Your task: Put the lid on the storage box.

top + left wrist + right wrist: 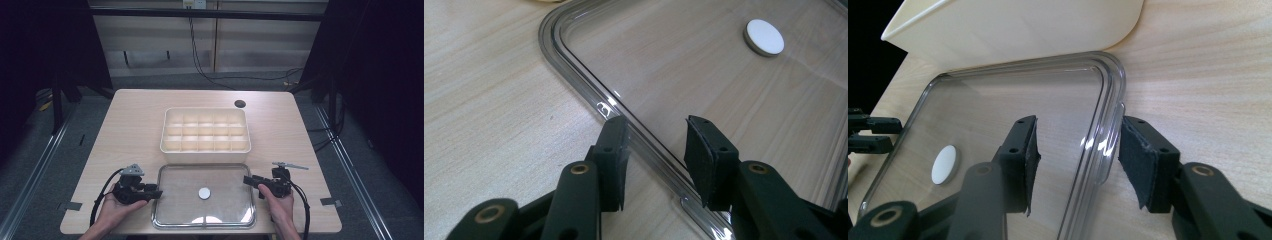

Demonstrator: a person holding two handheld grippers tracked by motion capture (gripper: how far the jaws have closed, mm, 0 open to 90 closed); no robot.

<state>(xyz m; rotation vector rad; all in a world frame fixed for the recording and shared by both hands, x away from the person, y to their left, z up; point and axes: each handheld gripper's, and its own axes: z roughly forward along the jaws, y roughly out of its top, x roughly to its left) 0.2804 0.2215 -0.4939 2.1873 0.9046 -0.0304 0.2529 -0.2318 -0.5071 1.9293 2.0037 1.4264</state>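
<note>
While the clear lid [203,196] lies flat on the wooden table [130,125], a gripper is held at each of its short sides. Seen from the high view, the left gripper [156,194] is placed at 9 o'clock of the lid, and the right gripper [248,180] at 3 o'clock. A small white round knob [204,193] is seen in the middle of the lid. A cream box [205,134] with many little compartments is set at 12 o'clock of the lid, just beside it.

In the left gripper view, the left rim of the lid [634,125] is seen between the two black jaws, which are part open, with gaps on both sides. In the right gripper view, the right rim [1103,145] is seen between the jaws too. No pad is pressed on it. Nothing is gripped by either tool.
</note>
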